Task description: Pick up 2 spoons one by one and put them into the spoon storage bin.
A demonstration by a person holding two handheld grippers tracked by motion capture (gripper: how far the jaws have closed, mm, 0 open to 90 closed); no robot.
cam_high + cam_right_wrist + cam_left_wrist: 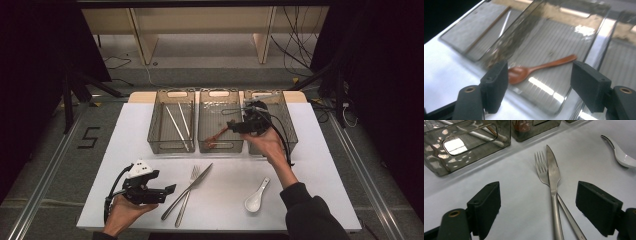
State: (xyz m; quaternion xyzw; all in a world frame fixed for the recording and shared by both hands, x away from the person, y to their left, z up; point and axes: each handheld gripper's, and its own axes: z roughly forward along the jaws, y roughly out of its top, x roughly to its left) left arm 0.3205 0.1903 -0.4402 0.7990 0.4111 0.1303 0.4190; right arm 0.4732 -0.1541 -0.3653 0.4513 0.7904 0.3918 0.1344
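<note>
The white-topped bench (225,200) carries three smoky transparent plastic bins set side by side along its far half. The left bin (171,121) holds a pair of pale chopsticks (179,125) lying lengthwise. The middle bin (220,125) holds a reddish-brown wooden spoon (537,68) lying flat on its ribbed floor, bowl toward the near wall. The right bin (280,125) stands behind the right hand-held gripper (239,126), which hovers over the middle bin; its jaws are spread wide with nothing between them, the wooden spoon lying below the gap. The left hand-held gripper (171,189) rests low at the bench's near left, jaws likewise apart and empty, pointing toward the cutlery. Just beside it, a steel table knife (553,182) lies across a steel fork (542,168), the two touching and crossed at the handles. A white ceramic soup spoon (256,197) lies apart to their right.
</note>
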